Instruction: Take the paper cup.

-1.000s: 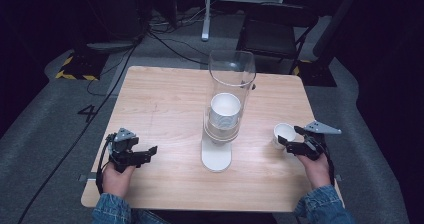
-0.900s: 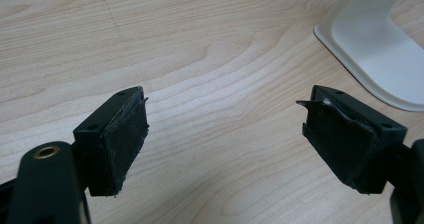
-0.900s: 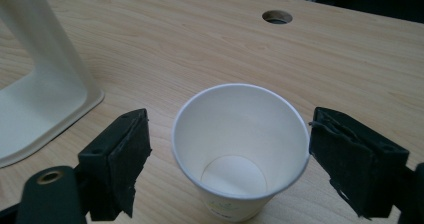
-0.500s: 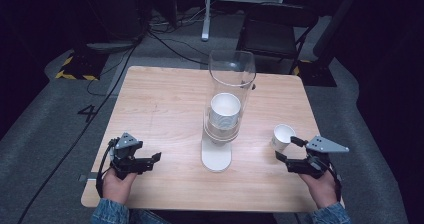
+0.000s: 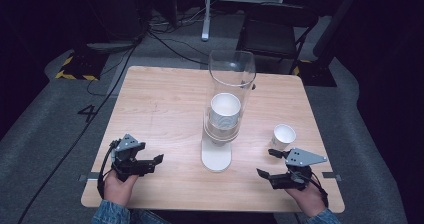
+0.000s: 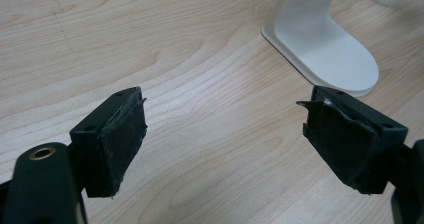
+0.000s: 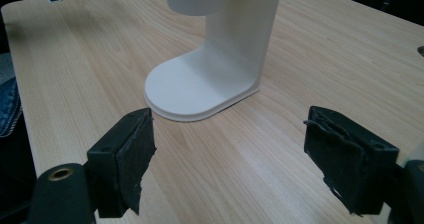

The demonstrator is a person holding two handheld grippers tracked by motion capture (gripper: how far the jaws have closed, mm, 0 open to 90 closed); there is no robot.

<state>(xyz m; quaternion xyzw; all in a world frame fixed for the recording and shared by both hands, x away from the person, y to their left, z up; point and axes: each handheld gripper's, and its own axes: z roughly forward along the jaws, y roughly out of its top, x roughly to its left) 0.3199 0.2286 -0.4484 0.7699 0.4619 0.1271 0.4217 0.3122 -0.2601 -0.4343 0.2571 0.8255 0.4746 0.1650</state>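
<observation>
Now, two hand-held grippers sit low over the pale wood-grain worktop, jaws wide, gripping nothing: left hand-held gripper, right hand-held gripper. Between them rises one cup dispenser: clear tube, smooth white rounded base, a paper-cup stack inside. One loose white paper cup stands just beyond the right hand-held gripper.

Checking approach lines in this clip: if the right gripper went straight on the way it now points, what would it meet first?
Probably the white base of the cup dispenser, which lies straight ahead between the open jaws of the right gripper; only bare table comes before it.
</observation>
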